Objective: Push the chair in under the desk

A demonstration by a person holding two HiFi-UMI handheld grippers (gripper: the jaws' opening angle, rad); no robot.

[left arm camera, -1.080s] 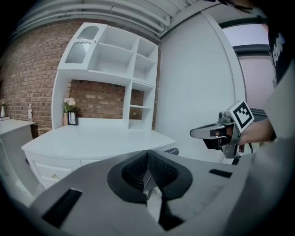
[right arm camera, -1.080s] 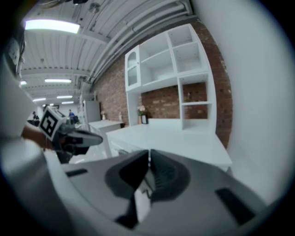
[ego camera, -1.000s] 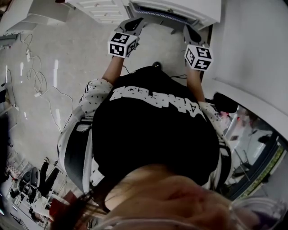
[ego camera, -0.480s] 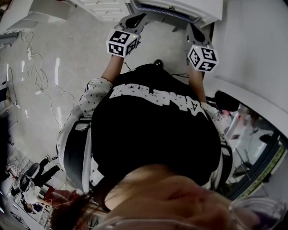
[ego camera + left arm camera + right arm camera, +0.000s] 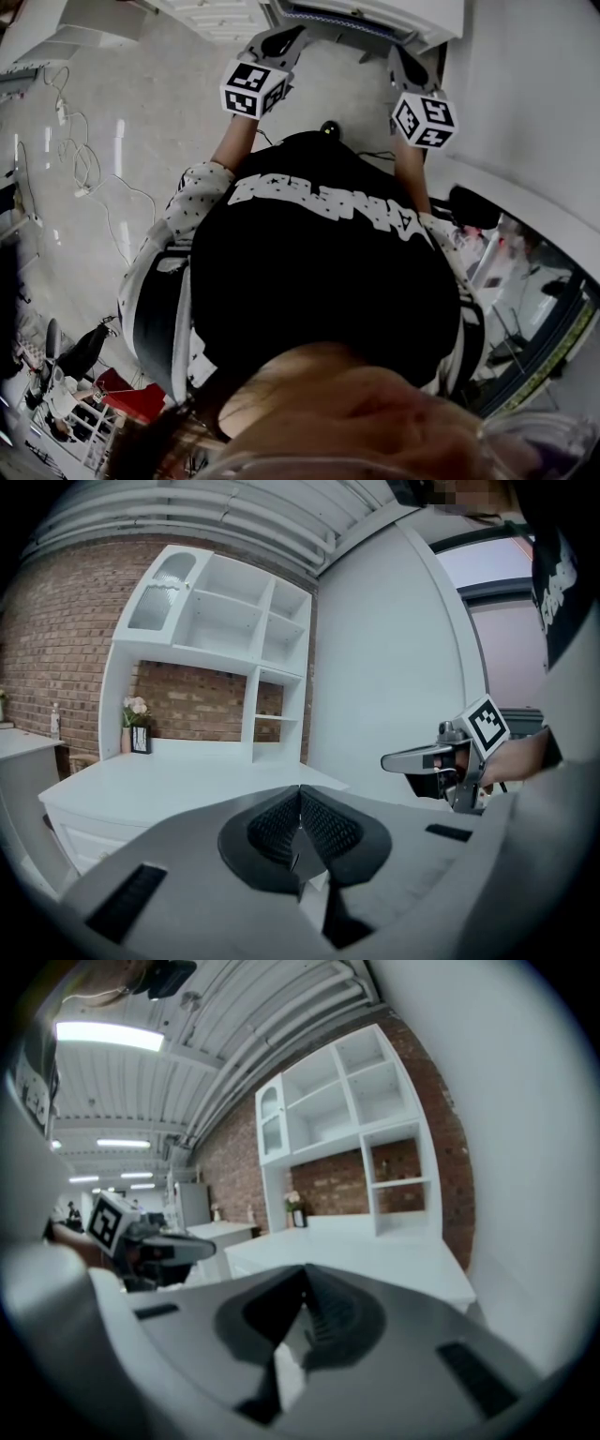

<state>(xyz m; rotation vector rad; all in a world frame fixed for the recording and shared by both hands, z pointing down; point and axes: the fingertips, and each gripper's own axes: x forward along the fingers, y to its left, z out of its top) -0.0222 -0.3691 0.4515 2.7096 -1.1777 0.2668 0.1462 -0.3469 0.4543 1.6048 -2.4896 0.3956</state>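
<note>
A white desk [image 5: 375, 17] lies along the top edge of the head view. In the left gripper view its white top [image 5: 178, 780] spreads out ahead of the jaws. I cannot make out a chair in any view. My left gripper [image 5: 281, 42] and right gripper [image 5: 403, 61] are held out side by side, their tips close to the desk's front edge. Both are shut with nothing between their pads, as the left gripper [image 5: 300, 832] and right gripper [image 5: 302, 1321] show in their own views. Each one also sees the other: the right gripper [image 5: 436, 759] and the left gripper [image 5: 159, 1246].
A white shelf unit [image 5: 216, 649] stands on the desk against a brick wall, with a flower vase and small frame [image 5: 137, 728] beside it. A curved white wall [image 5: 525, 103] is close on the right. Loose cables [image 5: 80, 173] lie on the pale floor at left.
Both grippers have edged a little forward toward the desk, and the right one has shifted slightly right. Over the last half second almost nothing moves.
</note>
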